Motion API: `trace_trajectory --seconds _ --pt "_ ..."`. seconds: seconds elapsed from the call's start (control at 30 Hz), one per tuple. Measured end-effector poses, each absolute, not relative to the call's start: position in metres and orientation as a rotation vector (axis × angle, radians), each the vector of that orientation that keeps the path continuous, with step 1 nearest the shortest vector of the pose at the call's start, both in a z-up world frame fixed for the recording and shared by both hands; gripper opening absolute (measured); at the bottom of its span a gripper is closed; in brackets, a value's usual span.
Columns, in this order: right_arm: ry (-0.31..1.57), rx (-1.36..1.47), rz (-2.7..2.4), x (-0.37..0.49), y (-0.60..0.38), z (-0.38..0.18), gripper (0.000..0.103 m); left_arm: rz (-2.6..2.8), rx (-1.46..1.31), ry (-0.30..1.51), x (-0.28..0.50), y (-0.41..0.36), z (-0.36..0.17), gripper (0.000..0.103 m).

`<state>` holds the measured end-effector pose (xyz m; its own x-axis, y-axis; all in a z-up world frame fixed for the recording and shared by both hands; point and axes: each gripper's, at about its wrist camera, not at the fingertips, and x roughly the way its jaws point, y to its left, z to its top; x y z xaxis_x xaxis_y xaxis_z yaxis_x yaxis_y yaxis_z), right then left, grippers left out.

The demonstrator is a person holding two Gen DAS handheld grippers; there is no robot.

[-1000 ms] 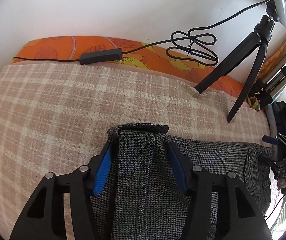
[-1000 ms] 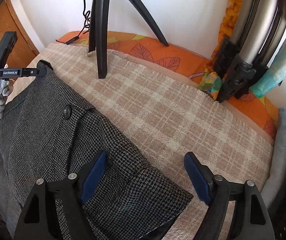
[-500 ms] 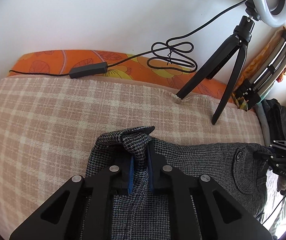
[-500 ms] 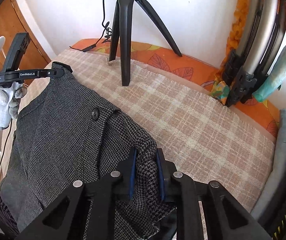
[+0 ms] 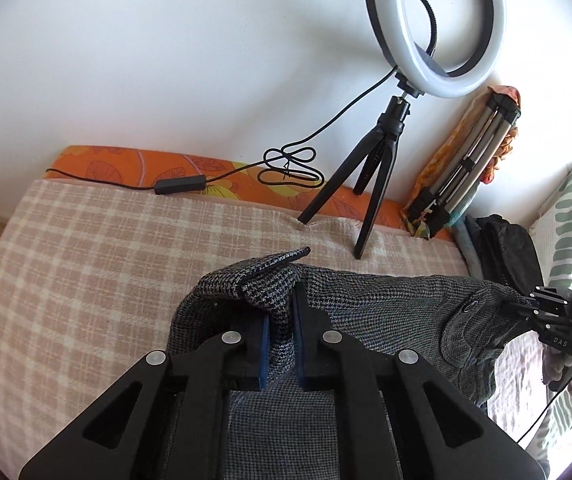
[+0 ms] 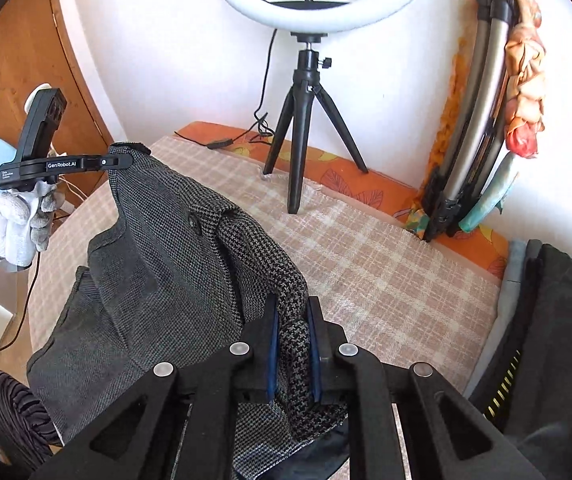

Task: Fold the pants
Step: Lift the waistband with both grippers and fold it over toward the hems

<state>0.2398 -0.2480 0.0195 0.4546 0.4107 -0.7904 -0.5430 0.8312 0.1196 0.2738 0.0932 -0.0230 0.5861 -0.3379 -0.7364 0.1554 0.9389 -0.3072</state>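
Observation:
The grey houndstooth pants [image 5: 386,308] hang stretched between my two grippers above the checked bed cover [image 5: 86,264]. My left gripper [image 5: 280,320] is shut on one corner of the waistband, and it also shows in the right wrist view [image 6: 120,162] at the pants' far corner. My right gripper [image 6: 292,320] is shut on the other waistband corner, and it shows in the left wrist view [image 5: 526,306] at the right. A dark button [image 6: 195,222] sits on the pants [image 6: 158,248]. The legs droop off the bed's near side.
A ring light on a small black tripod [image 5: 370,168] stands at the back of the bed, its cable [image 5: 286,166] lying along the orange sheet. A folded metal stand [image 6: 474,128] leans on the wall. Dark clothes [image 6: 558,340] lie at the right. A wooden door [image 6: 18,60] is at left.
Both grippers closed on the waistband corners and lifted. The pants rose off the bed cover and now hang stretched between them.

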Motion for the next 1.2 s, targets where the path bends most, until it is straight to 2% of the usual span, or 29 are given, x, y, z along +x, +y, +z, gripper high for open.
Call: trace_trajectory --seconds 0.23,0.53,0.87,1.2 --pt "0.859 -0.198 0.604 0.182 -0.244 0.052 0.01 -0.304 -0.19 0.835 0.211 0.094 0.011 0.008" --pt "0.812 -0.276 0.61 0.104 -0.241 0.051 0.01 -0.303 -0.2 0.806 0.128 0.098 0.019 0.008" --pt "0.805 -0.372 0.601 0.018 -0.235 0.009 0.01 -0.33 -0.159 0.872 0.026 0.09 -0.017 0.008" --pt "0.85 -0.445 0.578 -0.03 -0.23 -0.038 0.01 -0.385 -0.19 0.962 -0.017 0.098 -0.047 0.014"
